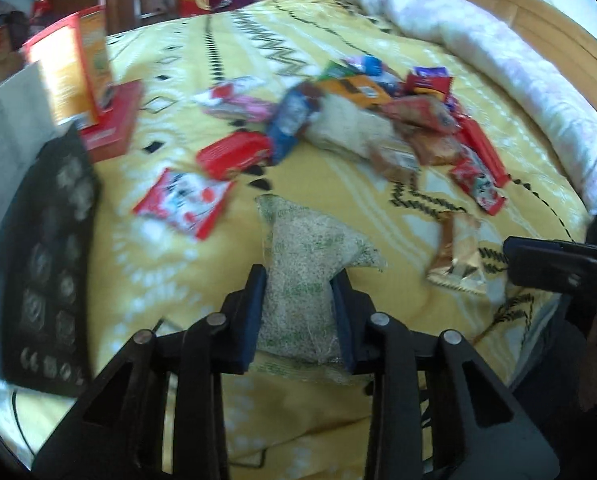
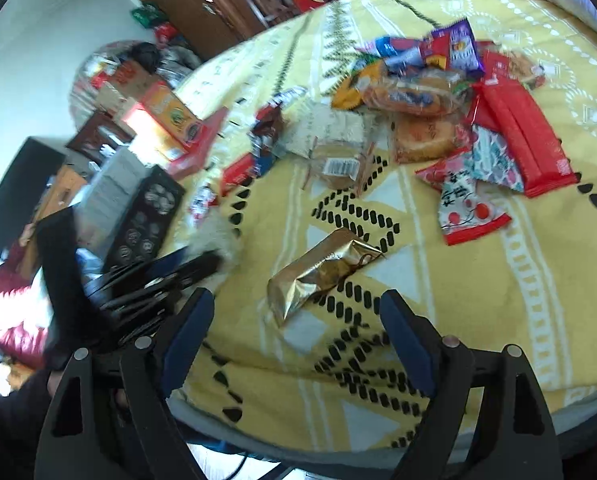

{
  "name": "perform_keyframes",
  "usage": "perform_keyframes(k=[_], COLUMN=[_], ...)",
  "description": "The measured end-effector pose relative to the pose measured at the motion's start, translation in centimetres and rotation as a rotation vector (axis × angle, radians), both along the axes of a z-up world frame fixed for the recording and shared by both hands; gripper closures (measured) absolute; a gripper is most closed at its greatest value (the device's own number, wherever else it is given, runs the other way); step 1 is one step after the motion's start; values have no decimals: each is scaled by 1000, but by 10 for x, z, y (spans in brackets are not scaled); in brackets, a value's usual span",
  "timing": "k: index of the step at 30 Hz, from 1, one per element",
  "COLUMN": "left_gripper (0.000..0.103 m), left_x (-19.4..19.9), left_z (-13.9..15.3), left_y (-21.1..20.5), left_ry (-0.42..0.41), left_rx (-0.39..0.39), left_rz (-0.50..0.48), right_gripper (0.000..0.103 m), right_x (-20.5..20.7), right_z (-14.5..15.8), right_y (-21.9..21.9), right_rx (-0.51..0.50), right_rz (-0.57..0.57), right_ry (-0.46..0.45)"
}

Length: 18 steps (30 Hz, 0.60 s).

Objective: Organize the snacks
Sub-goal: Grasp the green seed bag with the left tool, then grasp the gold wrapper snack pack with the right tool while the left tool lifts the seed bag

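Note:
My left gripper (image 1: 298,280) is shut on a clear bag of pale grain (image 1: 306,248) and holds it over the yellow bedspread (image 1: 178,264). My right gripper (image 2: 296,304) is open and empty, with a gold foil snack packet (image 2: 322,272) lying on the bed just beyond its fingertips. The same gold packet shows in the left wrist view (image 1: 458,252), with the right gripper (image 1: 554,264) at its right. A heap of mixed snack packets (image 1: 398,120) lies further up the bed; it also shows in the right wrist view (image 2: 438,92).
A black patterned box (image 1: 46,248) and a grey box (image 1: 6,128) stand at the bed's left edge, with red and orange cartons (image 1: 82,80) behind. A red-and-white packet (image 1: 186,204) lies in front of them. A rolled white quilt (image 1: 498,56) runs along the far right.

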<state>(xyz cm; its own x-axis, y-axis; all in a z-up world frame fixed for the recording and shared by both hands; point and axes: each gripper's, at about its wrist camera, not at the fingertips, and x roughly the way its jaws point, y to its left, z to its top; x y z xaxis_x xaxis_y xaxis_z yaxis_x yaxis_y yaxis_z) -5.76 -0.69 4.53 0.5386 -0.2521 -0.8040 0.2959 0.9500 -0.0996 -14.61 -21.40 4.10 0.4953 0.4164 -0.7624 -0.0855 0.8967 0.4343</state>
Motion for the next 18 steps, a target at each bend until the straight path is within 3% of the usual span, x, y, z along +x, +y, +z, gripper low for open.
perform_keyframes(k=[5, 8, 11, 15, 18], left_gripper=[71, 70, 69, 64, 62], left_x=[1, 3, 4, 6, 6], left_z=[-4, -5, -7, -13, -15], left_y=[5, 6, 8, 7, 5], left_ry=[6, 15, 21, 32, 33], left_rx=[-2, -14, -35, -46, -40], left_rz=[22, 23, 27, 40, 39], right_gripper=[22, 33, 33, 33, 31], right_x=[24, 36, 38, 39, 41], right_z=[-21, -22, -22, -27, -31], right_y=[20, 38, 38, 18, 23], right_rx=[-42, -149, -192, -113, -97], right_rz=[-16, 94, 157, 49, 36], right_ry=[46, -12, -47, -8, 6])
